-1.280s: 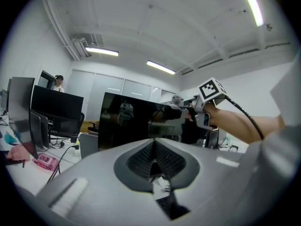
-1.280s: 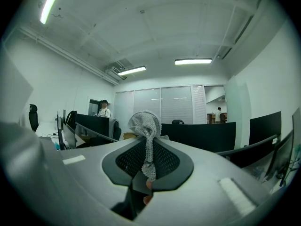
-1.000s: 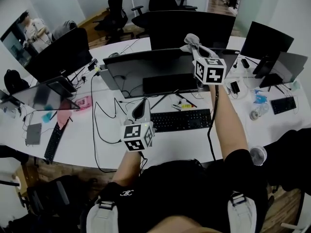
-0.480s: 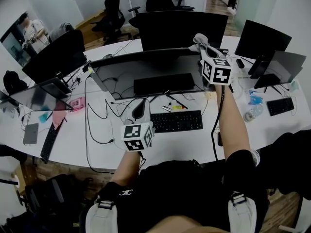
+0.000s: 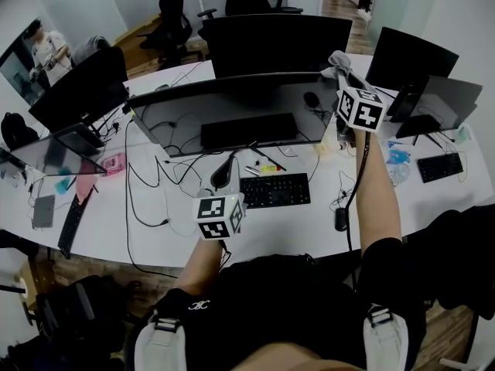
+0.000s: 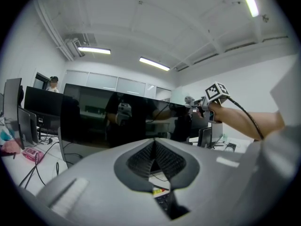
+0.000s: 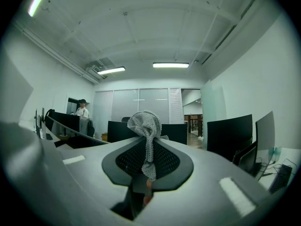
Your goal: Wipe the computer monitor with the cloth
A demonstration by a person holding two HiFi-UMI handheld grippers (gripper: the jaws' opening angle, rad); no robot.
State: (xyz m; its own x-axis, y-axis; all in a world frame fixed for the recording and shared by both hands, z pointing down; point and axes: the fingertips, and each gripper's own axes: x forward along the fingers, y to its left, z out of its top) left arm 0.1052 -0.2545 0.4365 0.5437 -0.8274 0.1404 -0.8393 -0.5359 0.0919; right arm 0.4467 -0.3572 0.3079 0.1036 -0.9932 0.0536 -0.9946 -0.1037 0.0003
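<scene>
The wide curved monitor [image 5: 232,107] stands on the white desk [image 5: 155,215], its dark screen facing me and mirroring the room in the left gripper view [image 6: 117,121]. My right gripper [image 5: 340,64] is shut on a grey mesh cloth [image 7: 146,126], held up at the monitor's top right corner [image 5: 334,62]. The cloth bunches above the jaws and a strip hangs down between them. My left gripper [image 5: 224,172] is shut and holds nothing; it hovers low over the desk in front of the screen's middle, above the black keyboard [image 5: 274,190].
Other black monitors stand behind [image 5: 274,41], at the left [image 5: 81,87] and at the right [image 5: 410,60]. Cables [image 5: 155,176] trail over the desk. A mouse [image 5: 339,219], a second keyboard [image 5: 439,167] and office chairs [image 5: 174,10] are around. A person [image 5: 46,49] stands far left.
My right gripper with the cloth has slid to the right along the monitor's top edge, from about the middle right to the corner. The left gripper has stayed put.
</scene>
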